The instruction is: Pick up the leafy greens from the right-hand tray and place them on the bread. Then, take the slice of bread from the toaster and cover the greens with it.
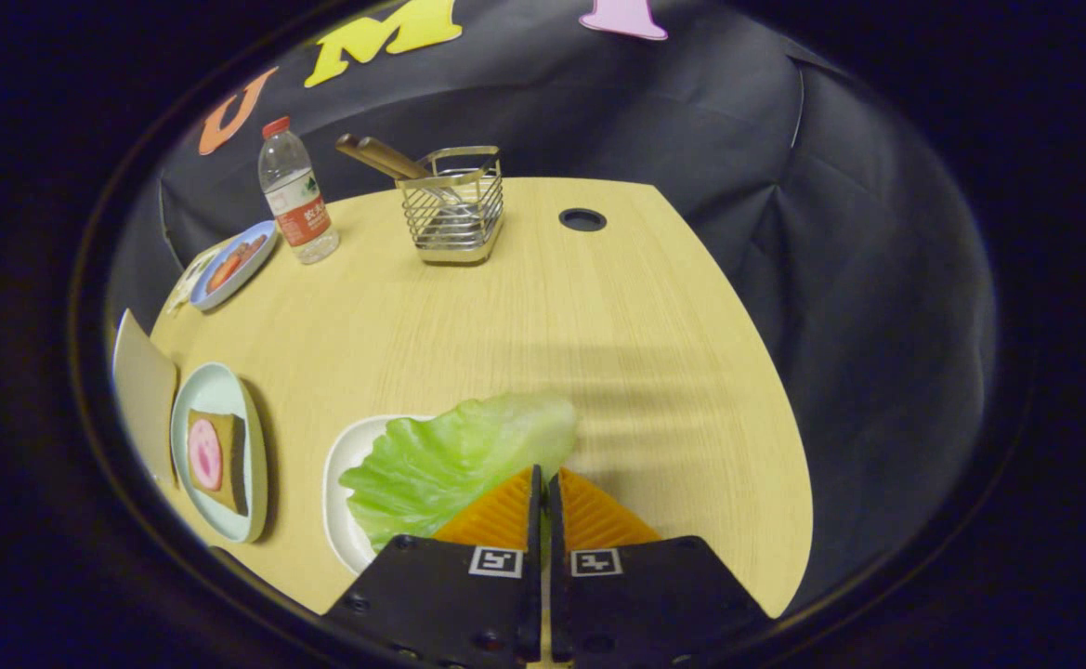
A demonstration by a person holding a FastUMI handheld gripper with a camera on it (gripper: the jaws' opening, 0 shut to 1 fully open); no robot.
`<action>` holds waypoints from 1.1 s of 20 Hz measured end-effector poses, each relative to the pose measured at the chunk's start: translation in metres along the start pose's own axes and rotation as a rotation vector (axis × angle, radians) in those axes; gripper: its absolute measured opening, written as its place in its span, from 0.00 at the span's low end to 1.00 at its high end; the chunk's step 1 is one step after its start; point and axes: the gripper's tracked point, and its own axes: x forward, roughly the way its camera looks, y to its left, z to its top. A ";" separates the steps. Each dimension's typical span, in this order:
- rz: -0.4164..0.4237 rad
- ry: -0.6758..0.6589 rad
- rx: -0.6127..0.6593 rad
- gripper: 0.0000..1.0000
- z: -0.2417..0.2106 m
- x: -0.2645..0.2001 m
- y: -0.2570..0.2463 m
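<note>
A: What is laid out, from the largest thing down?

B: A pale wooden surface (pixel 524 316) is seen beyond the gripper (pixel 543 483). On it a white tray (pixel 343 474) is set just ahead of the fingers, and the leafy greens (pixel 450 455) are draped over it, one edge of the leaf hanging past the tray's rim. To the left of that a light blue plate (pixel 217 390) is placed, and the bread (pixel 227 460) lies on it with a pink round slice (pixel 204 453) on top. A toaster cannot be made out with certainty.

A: And further back?

B: A wire basket (pixel 454 209) holding wooden-handled utensils, a water bottle (pixel 296 190) and a small dish of food (pixel 234 262) are seen near the far edge, well apart from the work.

A: How do the jaws stand?

B: They are drawn together, with only a thin slit left between them. The near edge of the leaf appears to be pinched there, though the contact itself is hidden.

A: How is this step best done?

B: The pick-up is judged to be in hand. The leaf is thin and floppy, so the grip should be kept steady. It should be lifted clear of the tray before being carried left, and lowered so that it is spread flat over the bread rather than bunched.
</note>
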 end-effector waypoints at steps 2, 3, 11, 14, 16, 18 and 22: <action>0.006 -0.022 -0.009 0.00 0.003 -0.005 0.003; 0.013 -0.042 -0.014 0.00 0.007 -0.012 0.007; 0.015 -0.174 -0.019 0.00 0.029 -0.084 0.029; 0.014 -0.213 -0.018 0.00 0.036 -0.113 0.042; 0.018 -0.232 -0.017 0.00 0.034 -0.133 0.056; 0.026 -0.250 -0.030 0.00 0.032 -0.149 0.072; 0.038 -0.262 -0.049 0.00 0.021 -0.174 0.113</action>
